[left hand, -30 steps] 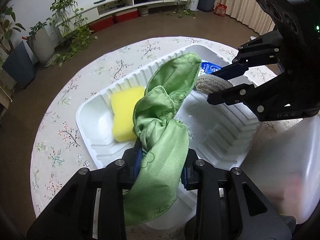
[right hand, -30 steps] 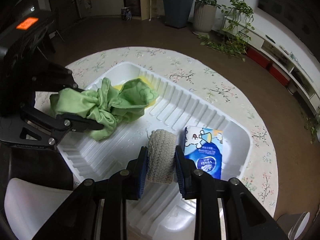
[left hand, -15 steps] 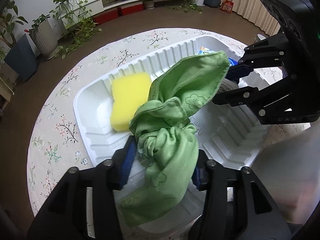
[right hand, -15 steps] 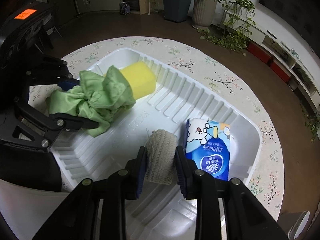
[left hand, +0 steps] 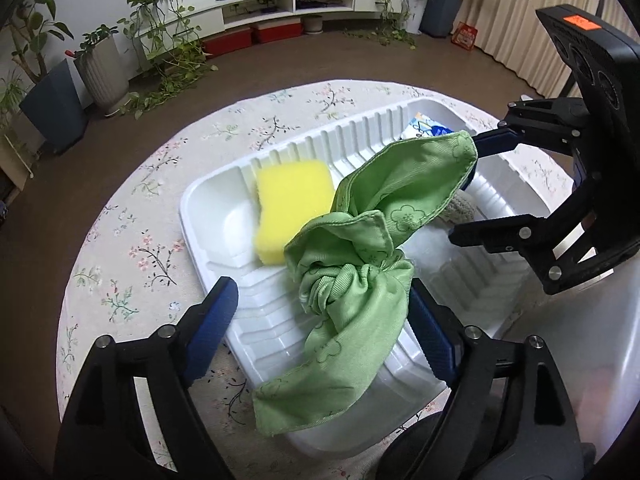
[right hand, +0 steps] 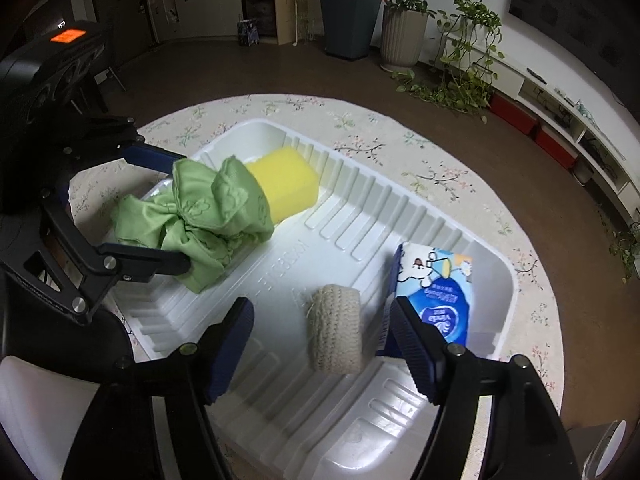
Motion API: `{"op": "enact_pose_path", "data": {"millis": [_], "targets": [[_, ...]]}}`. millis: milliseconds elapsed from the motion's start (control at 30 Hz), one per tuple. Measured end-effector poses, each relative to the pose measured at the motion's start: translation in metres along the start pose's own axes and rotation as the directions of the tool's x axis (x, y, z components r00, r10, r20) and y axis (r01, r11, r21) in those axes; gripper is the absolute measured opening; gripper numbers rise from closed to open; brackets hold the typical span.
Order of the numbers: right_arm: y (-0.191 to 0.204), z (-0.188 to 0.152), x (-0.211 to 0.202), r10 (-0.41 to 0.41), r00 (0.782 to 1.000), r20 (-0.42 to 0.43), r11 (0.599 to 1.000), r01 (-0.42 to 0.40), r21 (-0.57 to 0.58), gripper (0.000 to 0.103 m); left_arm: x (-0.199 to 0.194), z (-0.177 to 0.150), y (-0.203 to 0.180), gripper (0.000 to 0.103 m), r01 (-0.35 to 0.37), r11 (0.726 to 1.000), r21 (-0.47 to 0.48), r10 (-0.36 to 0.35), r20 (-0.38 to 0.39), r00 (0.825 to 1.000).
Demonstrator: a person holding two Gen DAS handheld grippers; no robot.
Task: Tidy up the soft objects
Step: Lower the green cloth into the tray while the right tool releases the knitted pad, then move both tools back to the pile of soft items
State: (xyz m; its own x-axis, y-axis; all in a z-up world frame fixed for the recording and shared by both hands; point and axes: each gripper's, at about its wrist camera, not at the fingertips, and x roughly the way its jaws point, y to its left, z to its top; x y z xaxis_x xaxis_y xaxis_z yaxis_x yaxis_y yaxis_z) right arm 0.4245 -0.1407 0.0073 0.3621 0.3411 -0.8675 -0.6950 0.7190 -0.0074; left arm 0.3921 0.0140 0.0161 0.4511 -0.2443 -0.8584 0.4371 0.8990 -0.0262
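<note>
Since a second ago both grippers have let go: the left gripper (left hand: 320, 320) was clamped on the green cloth (left hand: 352, 280) and the right gripper (right hand: 322, 344) on the knitted roll (right hand: 335, 330), and now the jaws of both are opening, pads clear of the fabric. The cloth has sunk into the tray and moved closer to the sponge.

The white ribbed tray (right hand: 400, 208) takes up most of the round table, which wears a flowered cloth (left hand: 132, 240). Everything soft is already inside it. At its left end lies the yellow sponge (left hand: 292, 208), with the knotted green cloth touching its near side; one tail of the cloth hangs over the tray's near rim, straight between the left gripper's spread jaws, its long axis running from near to far right. At the right end the blue tissue pack (right hand: 436, 292) stands against the wall, and the knitted roll lies just beside it, between the right gripper's open jaws, its long axis pointing away from the gripper.

So each hand's nearest thing is the one directly ahead and below. The likely remaining move is lifting both grippers straight back; the overhanging tail is what could snag on the left one.

Beyond the table: brown floor, potted plants, a low white shelf along the wall.
</note>
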Motion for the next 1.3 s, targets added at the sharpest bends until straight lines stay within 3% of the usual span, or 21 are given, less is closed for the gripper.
{"op": "enact_pose_path", "data": {"millis": [167, 233, 333, 400, 567, 800, 1000, 1300], "targets": [[-0.003, 0.001, -0.009, -0.017, 0.999, 0.031, 1.000, 0.017, 0.006, 0.074, -0.010, 0.000, 0.006, 0.092, -0.001, 1.000, -0.031, 0.003, 0.050, 0.999], [-0.006, 0.001, -0.014, -0.015, 0.999, 0.050, 1.000, 0.015, 0.015, 0.077, -0.018, 0.000, 0.011, 0.099, -0.011, 0.999, -0.051, 0.015, 0.085, 0.996], [-0.010, 0.002, -0.022, -0.026, 0.996, 0.083, 0.999, 0.023, 0.030, 0.089, -0.029, -0.001, 0.018, 0.103, -0.040, 0.996, -0.079, 0.050, 0.124, 0.991], [-0.014, 0.001, -0.029, -0.031, 0.994, 0.101, 0.999, 0.027, 0.041, 0.103, -0.036, -0.002, 0.024, 0.103, -0.057, 0.993, -0.104, 0.072, 0.145, 0.987], [-0.024, -0.002, -0.045, -0.080, 0.987, 0.143, 0.994, 0.067, 0.088, 0.103, -0.049, -0.006, 0.033, 0.103, -0.083, 0.984, -0.157, 0.111, 0.180, 0.977], [-0.030, -0.011, -0.071, -0.145, 0.972, 0.186, 0.983, 0.120, 0.141, 0.103, -0.065, -0.015, 0.024, 0.103, -0.065, 0.984, -0.167, 0.101, 0.219, 0.971], [-0.038, -0.035, -0.102, -0.180, 0.954, 0.239, 0.967, 0.126, 0.223, 0.103, -0.091, -0.036, 0.007, 0.103, -0.039, 0.988, -0.149, 0.087, 0.330, 0.940], [-0.032, -0.093, -0.153, -0.220, 0.921, 0.320, 0.939, 0.111, 0.324, 0.103, -0.139, -0.081, -0.018, 0.103, -0.065, 0.975, -0.211, 0.145, 0.393, 0.908]]}}
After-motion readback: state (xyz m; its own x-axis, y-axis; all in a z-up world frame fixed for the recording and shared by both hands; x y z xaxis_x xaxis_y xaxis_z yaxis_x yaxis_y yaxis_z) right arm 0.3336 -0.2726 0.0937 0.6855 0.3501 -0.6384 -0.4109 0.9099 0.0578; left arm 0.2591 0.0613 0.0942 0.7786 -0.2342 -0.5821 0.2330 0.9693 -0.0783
